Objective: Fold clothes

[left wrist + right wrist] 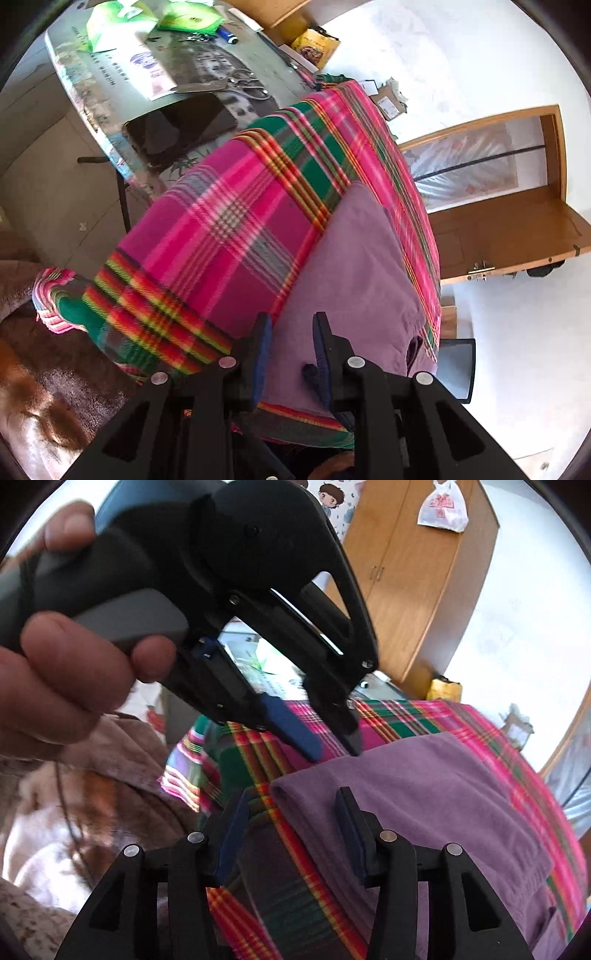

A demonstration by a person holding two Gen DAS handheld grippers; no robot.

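**Purple garment folded on the plaid cloth, both grippers at its near end**

The purple garment lies folded flat on a pink, green and red plaid cloth, its rounded folded corner nearest the right wrist camera. The plaid cloth spreads under and around it on every side.

The right gripper sits low over that corner with its jaws spread wide; the folded corner lies between the blue pads, which do not press on it. The left gripper, held by a hand, reaches down to the garment's far edge. In the left wrist view the left gripper has purple fabric between its partly closed jaws, and a fold of it bunches against the right-hand pad, so it appears to pinch the garment.

Beyond the plaid cloth stands a glass-topped worktop carrying a dark phone, scissors and green packets. A wooden wardrobe stands behind the garment.
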